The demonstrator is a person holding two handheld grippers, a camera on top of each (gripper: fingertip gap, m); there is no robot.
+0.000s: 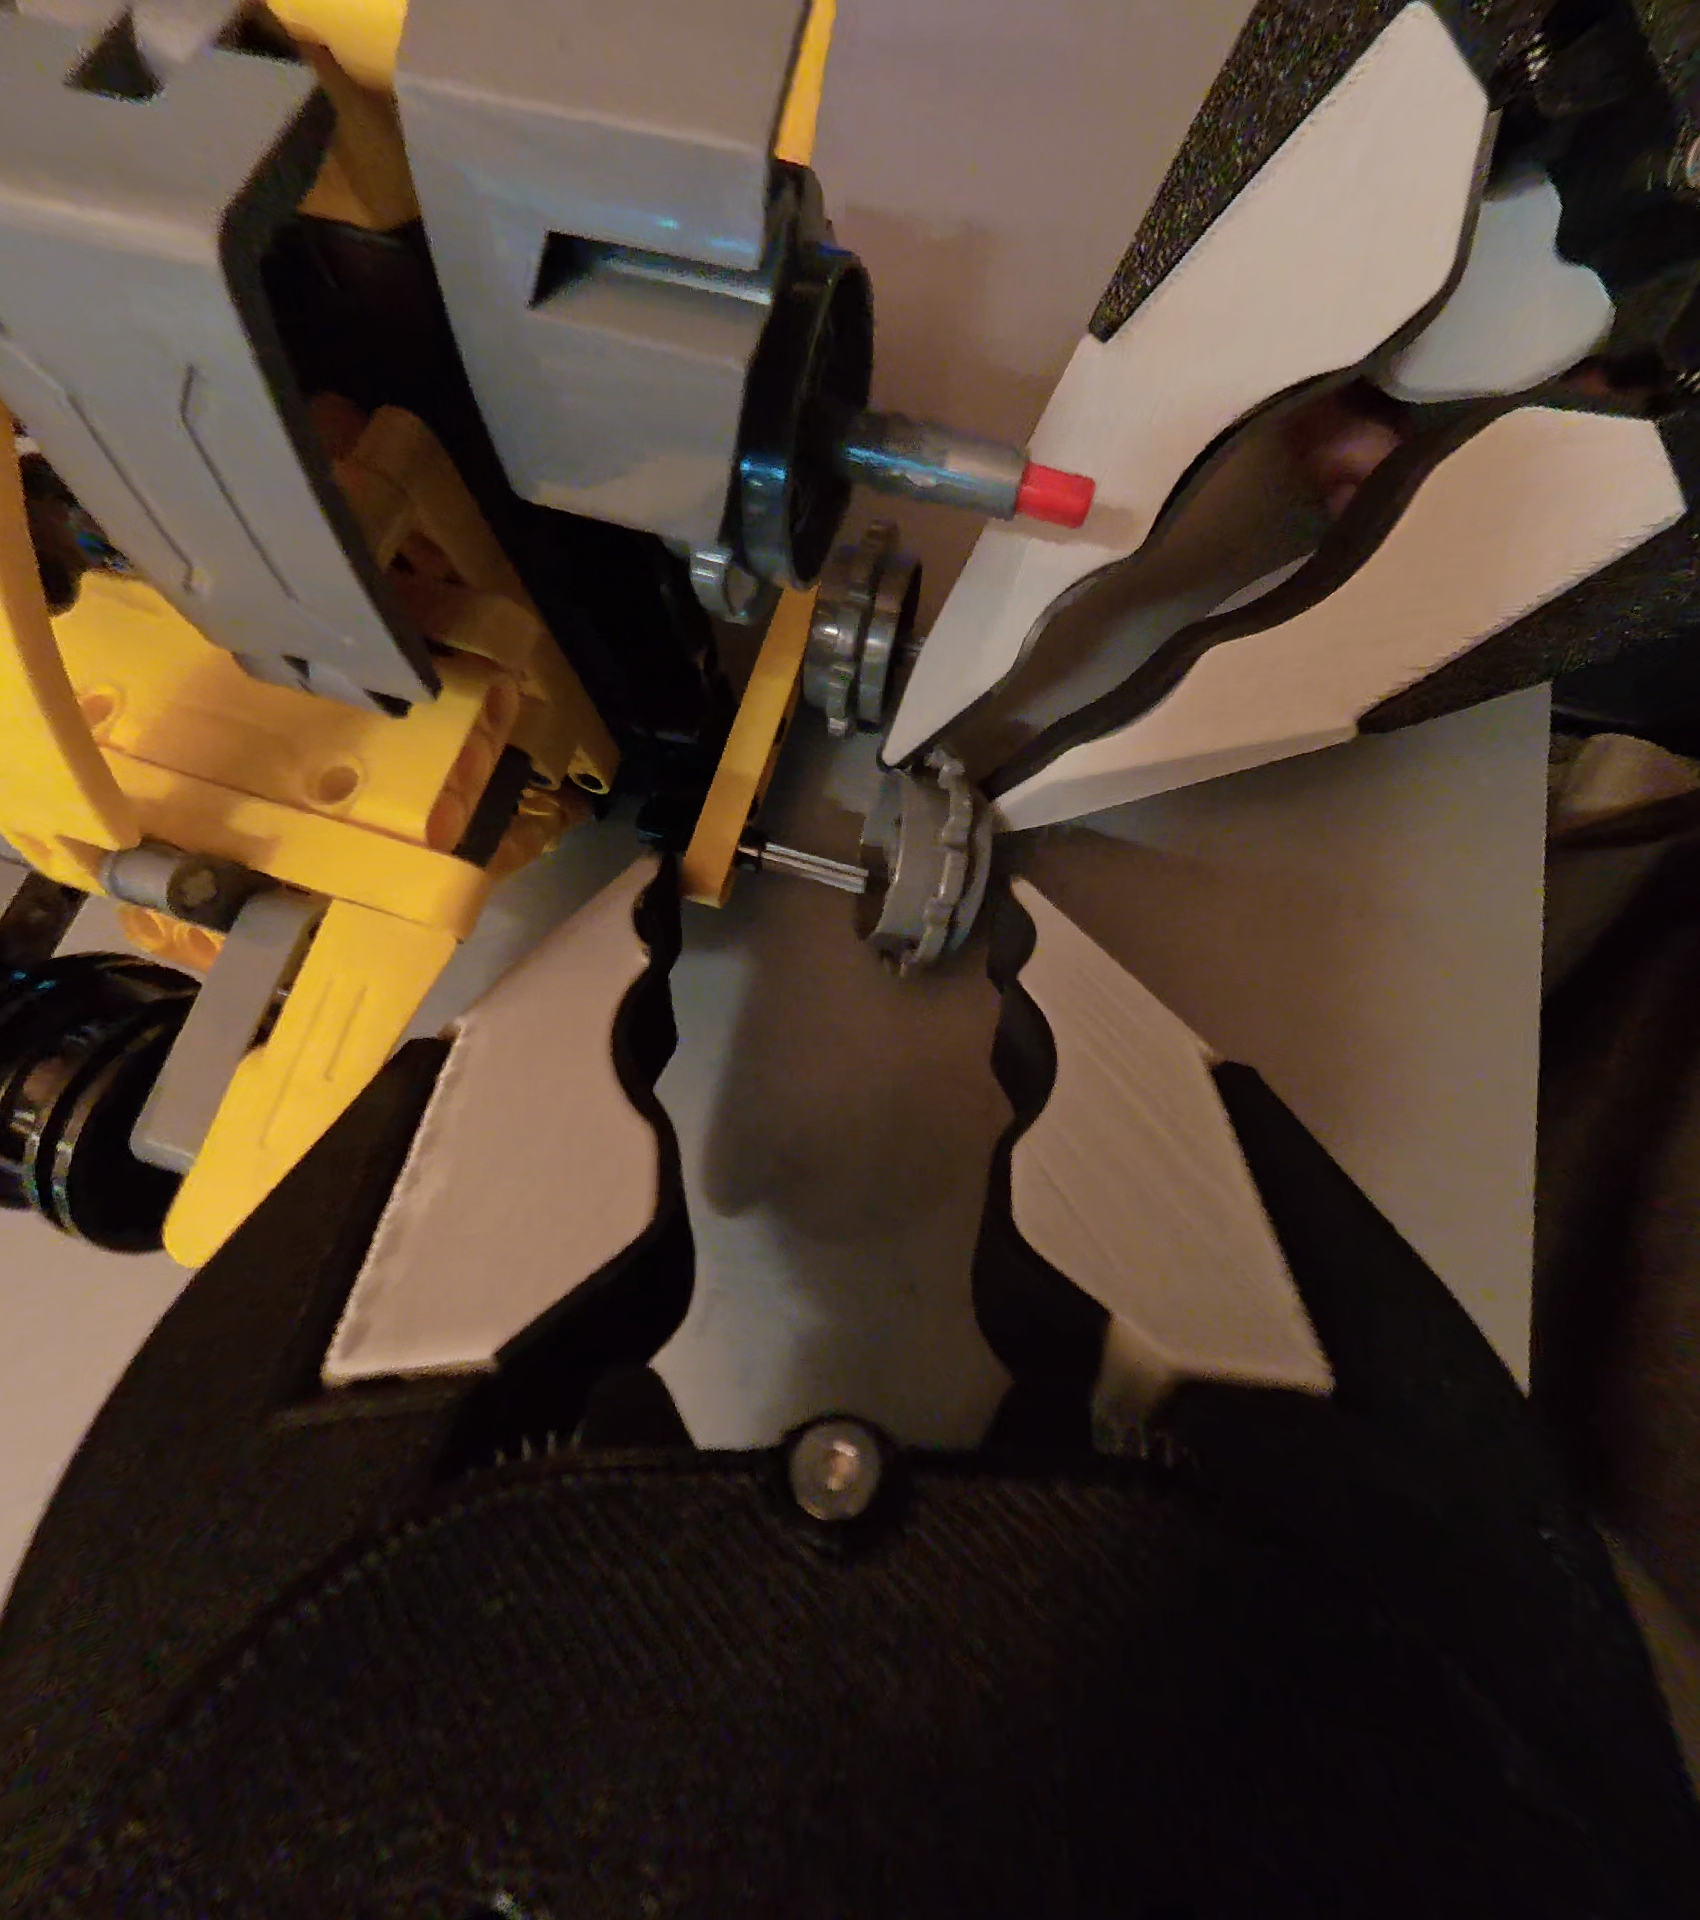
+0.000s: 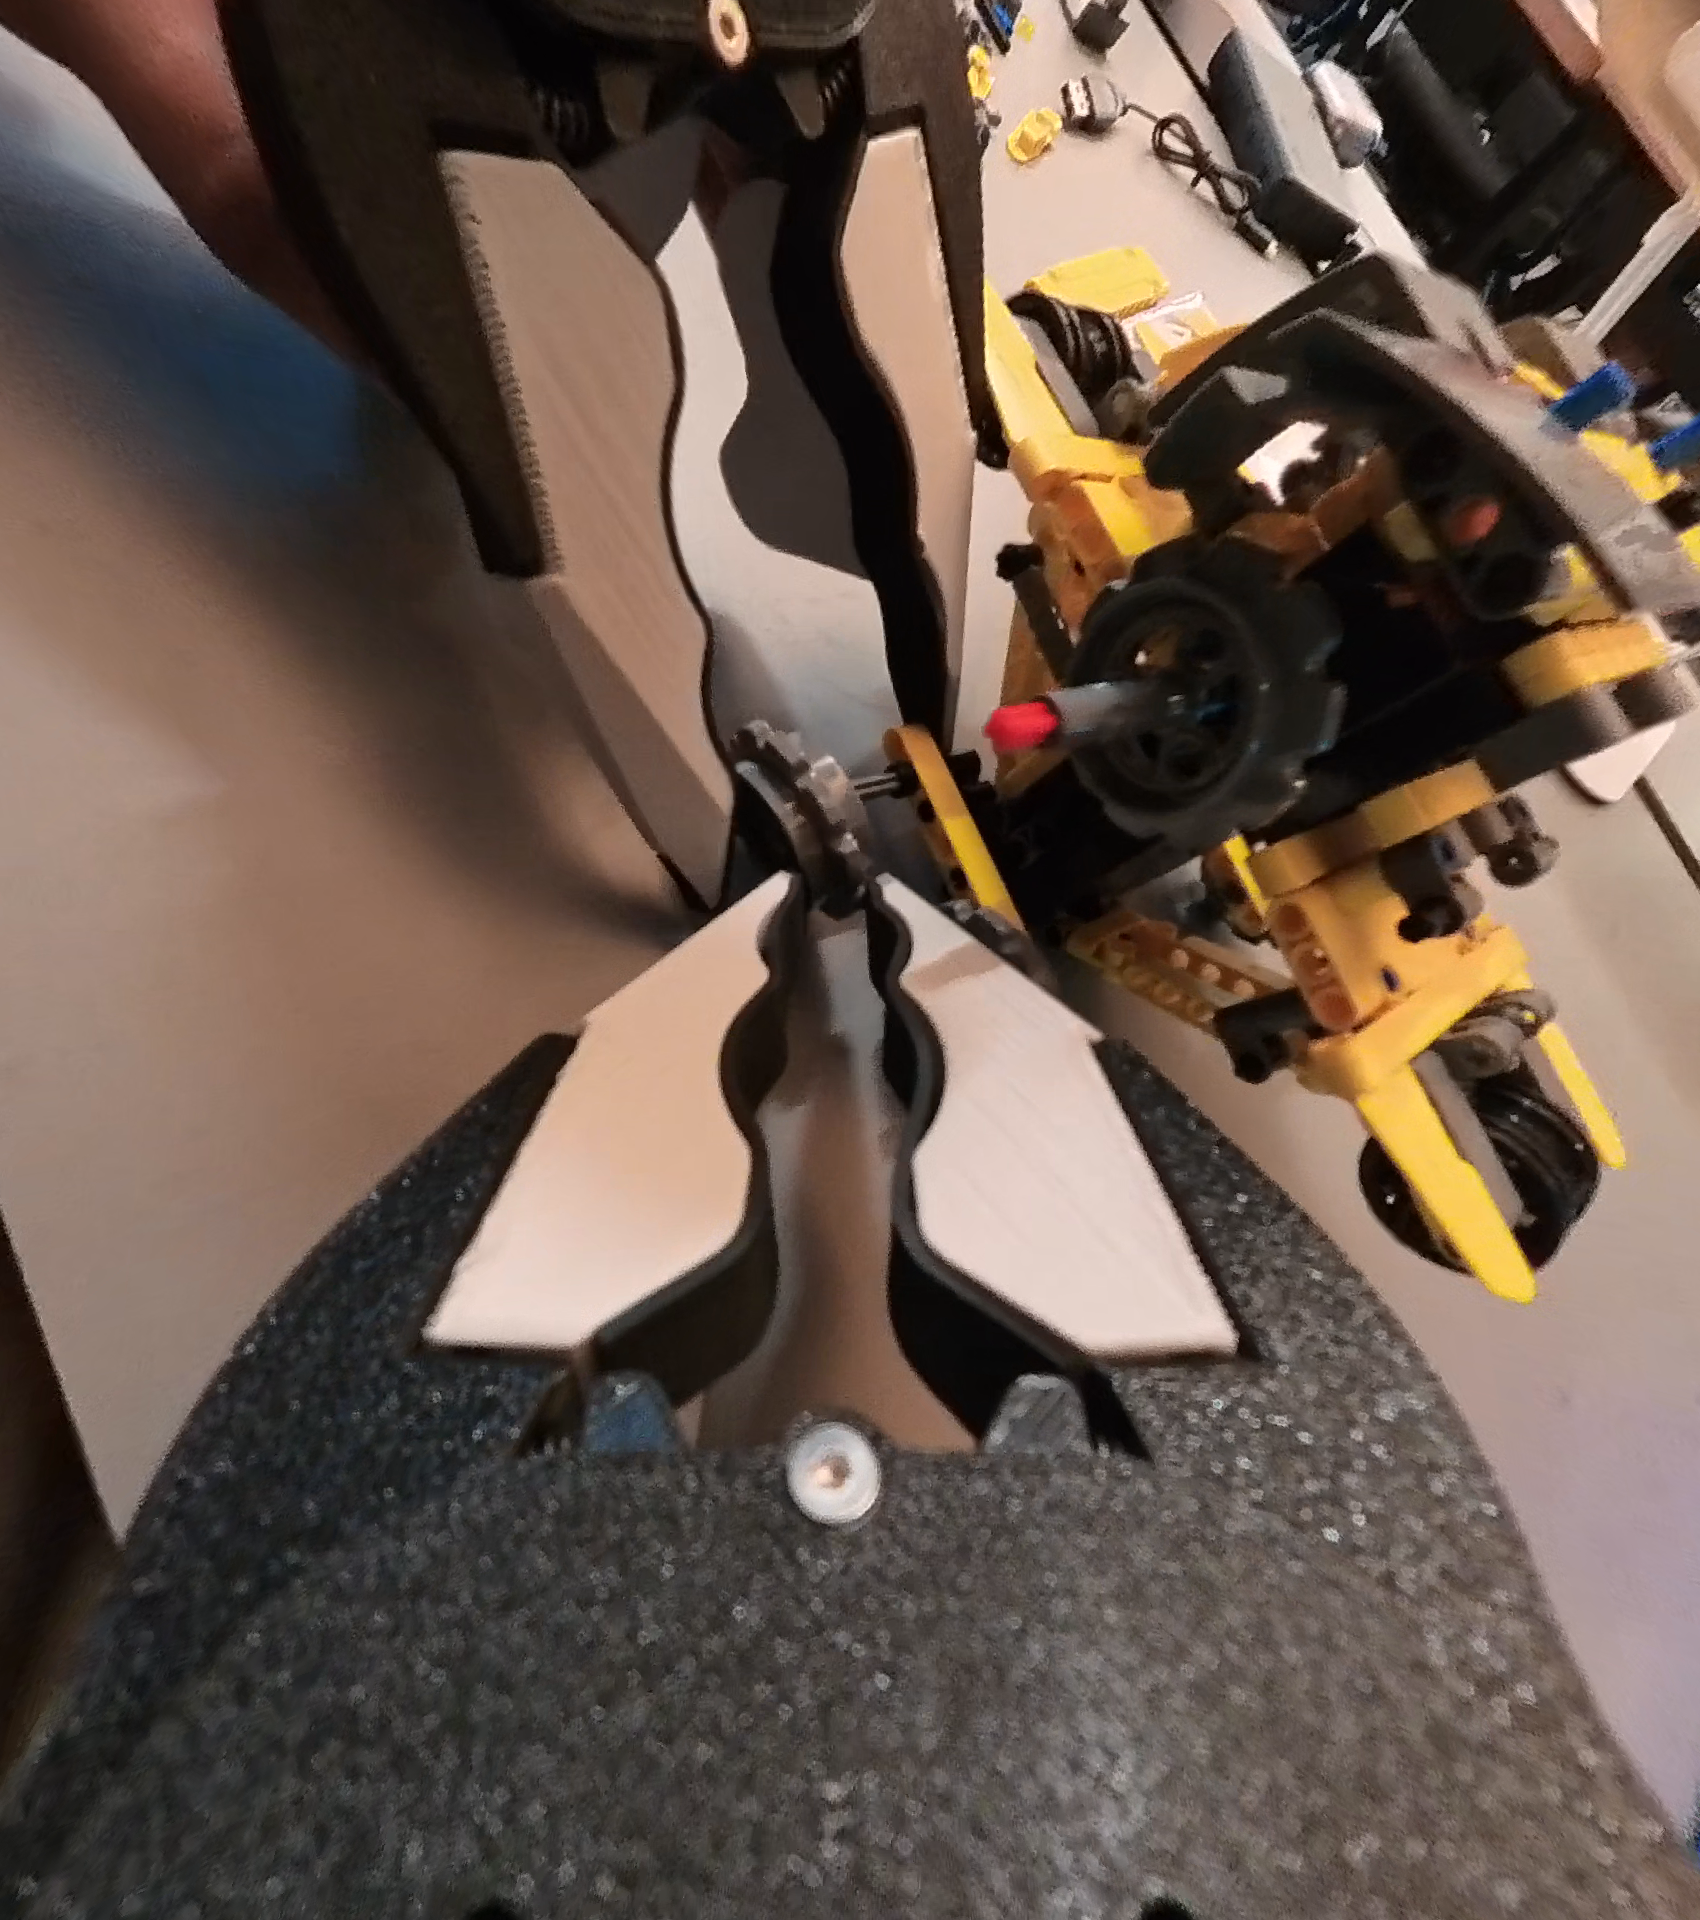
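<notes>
A yellow, grey and black brick-built vehicle model fills the left of the left wrist view and lies tilted at the right of the right wrist view. A grey gear sits on a thin axle that sticks out of a yellow beam. My left gripper spans this: one fingertip touches the beam, the other the gear's outer face. My right gripper is shut on the gear's rim, reaching in from the upper right in the left wrist view.
A black wheel with a grey, red-tipped axle sticks out just above the gear. A second grey gear sits behind. A small black wheel hangs at the model's end. Loose yellow parts and a black cable lie on the table. Left and right tips are no more than a few centimetres apart.
</notes>
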